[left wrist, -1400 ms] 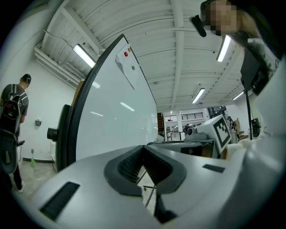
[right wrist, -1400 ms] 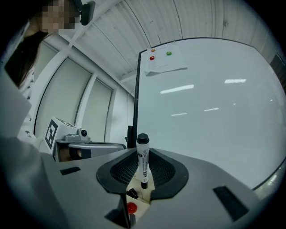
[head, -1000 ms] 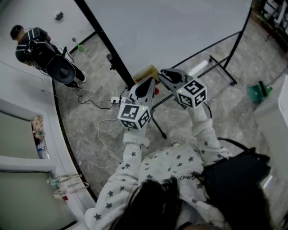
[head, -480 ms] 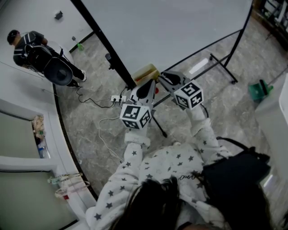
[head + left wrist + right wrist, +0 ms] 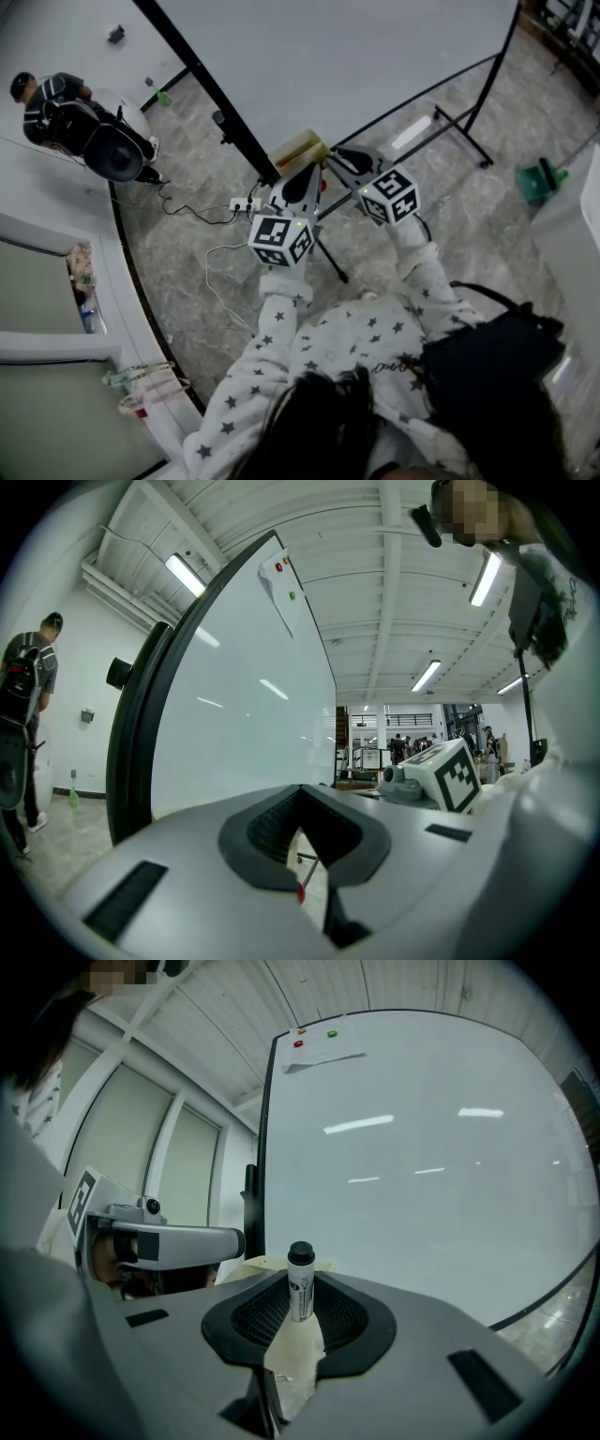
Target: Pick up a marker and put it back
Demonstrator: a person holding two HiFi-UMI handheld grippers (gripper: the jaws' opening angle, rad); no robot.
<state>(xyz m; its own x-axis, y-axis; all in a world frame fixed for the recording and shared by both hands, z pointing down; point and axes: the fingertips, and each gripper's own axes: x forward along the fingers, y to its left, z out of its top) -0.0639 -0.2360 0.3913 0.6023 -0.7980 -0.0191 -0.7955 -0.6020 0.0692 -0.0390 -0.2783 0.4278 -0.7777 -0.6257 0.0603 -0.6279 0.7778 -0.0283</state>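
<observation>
While the marker [image 5: 300, 1283] stands like this: its white barrel is upright in your right gripper [image 5: 300, 1309], whose jaws are clamped on the lower barrel; the black-capped end pokes out past them.
Your left gripper [image 5: 302, 834]: its jaws are drawn together to a slit with nothing between them. In the head view it sits just beside the right one, both aimed at the same spot.
At the whiteboard [image 5: 347, 66]: both grippers point at its lower edge, close to the black frame. I judge the pick is done and the putting back is what remains.
By the tan block [image 5: 298, 150]: it sits at the board's lower edge, just beyond your tips. The ledge it rests on is probably where the marker belongs, though the ledge itself does not show plainly.
For the right gripper's move: turn your wrist so the barrel lies along the ledge, not across it. Bring the marker down until it bears on the ledge before you loosen anything.
For the release: part the jaws only a little, then draw straight back so a pad does not drag the barrel.
On the marker's handling: a round barrel is likely to roll, so set it against the board or the block.
Near the red speck [image 5: 324, 187]: something small and red lies between your grippers, too small to name. Move the left gripper aside so it does not crowd the placement.
</observation>
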